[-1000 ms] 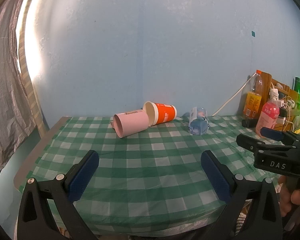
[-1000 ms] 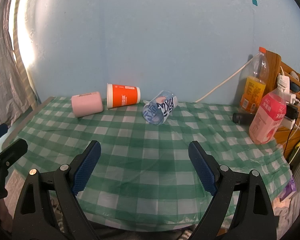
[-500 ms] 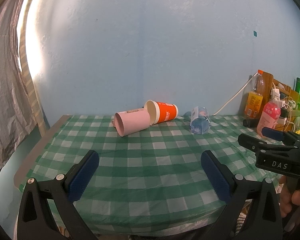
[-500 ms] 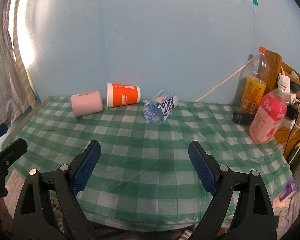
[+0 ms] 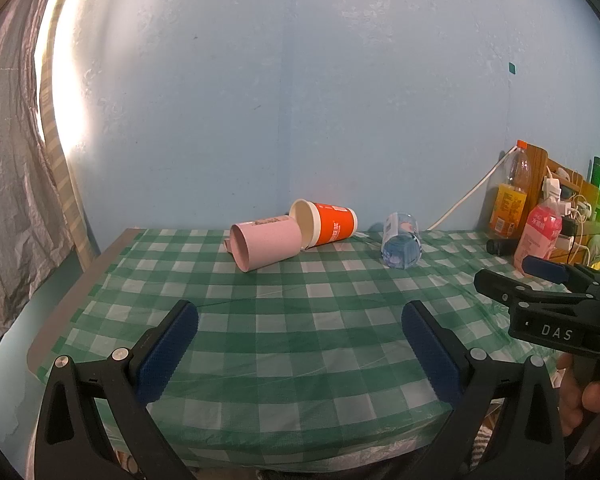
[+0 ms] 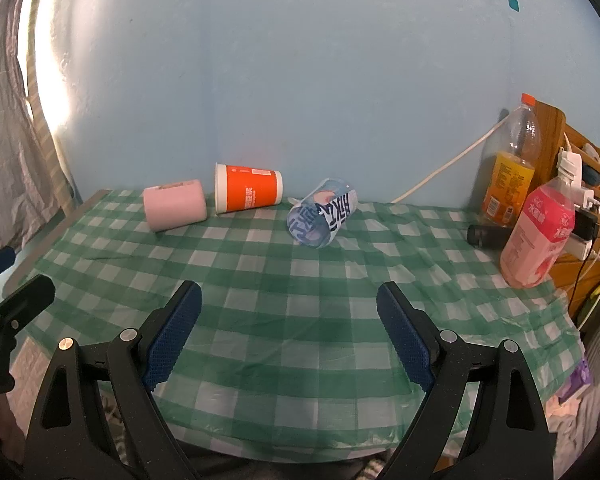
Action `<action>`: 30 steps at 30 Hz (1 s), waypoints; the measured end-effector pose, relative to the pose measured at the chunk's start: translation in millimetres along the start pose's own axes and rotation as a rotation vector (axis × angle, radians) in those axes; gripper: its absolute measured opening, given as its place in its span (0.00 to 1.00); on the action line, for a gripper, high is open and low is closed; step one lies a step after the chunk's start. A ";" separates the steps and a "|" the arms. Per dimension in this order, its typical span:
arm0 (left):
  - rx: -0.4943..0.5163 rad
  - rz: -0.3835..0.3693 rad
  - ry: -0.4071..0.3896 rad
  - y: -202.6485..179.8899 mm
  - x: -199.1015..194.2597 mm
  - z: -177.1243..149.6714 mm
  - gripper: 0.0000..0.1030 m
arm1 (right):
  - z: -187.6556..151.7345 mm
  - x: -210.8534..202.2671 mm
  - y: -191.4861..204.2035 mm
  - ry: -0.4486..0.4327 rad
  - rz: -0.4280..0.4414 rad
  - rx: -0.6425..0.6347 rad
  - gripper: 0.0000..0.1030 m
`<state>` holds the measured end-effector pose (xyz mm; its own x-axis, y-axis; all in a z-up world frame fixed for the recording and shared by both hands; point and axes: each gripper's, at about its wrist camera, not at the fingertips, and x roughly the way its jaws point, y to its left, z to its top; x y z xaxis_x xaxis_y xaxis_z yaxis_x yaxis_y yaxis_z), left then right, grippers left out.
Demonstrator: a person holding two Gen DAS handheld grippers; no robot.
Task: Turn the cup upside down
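Three cups lie on their sides near the far edge of the table with the green checked cloth (image 5: 300, 320): a pink cup (image 5: 266, 246) (image 6: 175, 210), an orange cup with a white rim (image 5: 326, 226) (image 6: 247, 193), and a blue patterned cup (image 5: 400, 246) (image 6: 322, 218). The pink cup's mouth faces the left wrist view. My left gripper (image 5: 299, 334) is open and empty above the table's near edge. My right gripper (image 6: 289, 322) is open and empty, also near the front edge, and shows in the left wrist view (image 5: 548, 292).
At the right stand an orange drink bottle (image 6: 508, 172), a pink drink bottle (image 6: 538, 236), a small dark cylinder (image 6: 488, 236), and a wooden shelf with chargers and cables (image 6: 580, 188). A white cable (image 6: 444, 168) runs up the blue wall. A grey curtain hangs at left.
The left wrist view has tilted up slightly, so the cups sit lower in its frame. The right wrist view is almost unchanged. Both grippers remain open.
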<state>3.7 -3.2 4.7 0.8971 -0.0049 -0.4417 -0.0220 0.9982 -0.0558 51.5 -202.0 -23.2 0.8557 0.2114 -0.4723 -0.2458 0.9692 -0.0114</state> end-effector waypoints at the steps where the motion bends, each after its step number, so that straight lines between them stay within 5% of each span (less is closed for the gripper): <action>1: 0.000 0.000 0.000 -0.1 -0.1 -0.2 1.00 | 1.1 0.9 -0.4 0.000 0.000 -0.001 0.86; 16: -0.002 0.026 -0.003 8.4 19.6 10.6 1.00 | 17.5 19.2 9.0 0.043 0.057 -0.018 0.86; 22: -0.007 0.066 0.001 16.7 41.4 28.5 1.00 | 37.9 43.3 9.6 0.108 0.155 0.014 0.86; 30: -0.024 -0.002 0.060 30.5 91.5 63.5 1.00 | 81.3 102.0 5.5 0.238 0.265 0.142 0.86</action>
<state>113.2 30.6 19.4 0.8692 -0.0108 -0.4944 -0.0317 0.9965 -0.0776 174.5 -164.9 0.2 0.6367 0.4384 -0.6343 -0.3650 0.8960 0.2529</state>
